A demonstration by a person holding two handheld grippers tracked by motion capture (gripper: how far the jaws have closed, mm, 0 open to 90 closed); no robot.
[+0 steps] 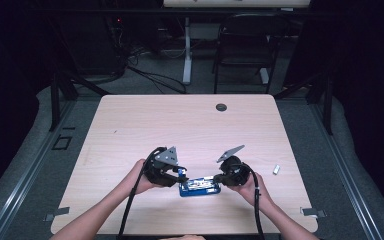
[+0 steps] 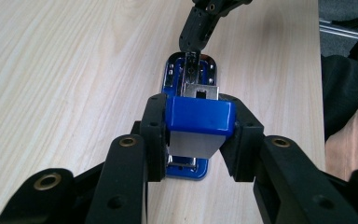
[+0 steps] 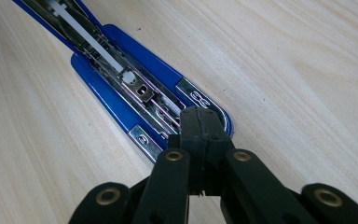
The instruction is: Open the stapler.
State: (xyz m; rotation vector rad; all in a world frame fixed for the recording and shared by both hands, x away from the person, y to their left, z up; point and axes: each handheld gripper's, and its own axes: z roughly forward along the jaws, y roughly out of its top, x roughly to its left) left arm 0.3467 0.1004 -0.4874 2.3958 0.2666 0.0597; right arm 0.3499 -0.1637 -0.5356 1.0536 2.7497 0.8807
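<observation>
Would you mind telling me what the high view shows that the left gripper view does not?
High view alone: the person's hands, the whole table, a small pale object by its right edge, and a chair beyond. Left gripper view alone: the left gripper clamping the blue top of the stapler. Both: the opened stapler and the shut right gripper at its front end.

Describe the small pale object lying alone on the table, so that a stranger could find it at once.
Start at the wooden table and follow its right edge toward the near corner. There lies a small whitish piece, apart from the blue stapler. It is the only loose thing that nobody touches.
</observation>
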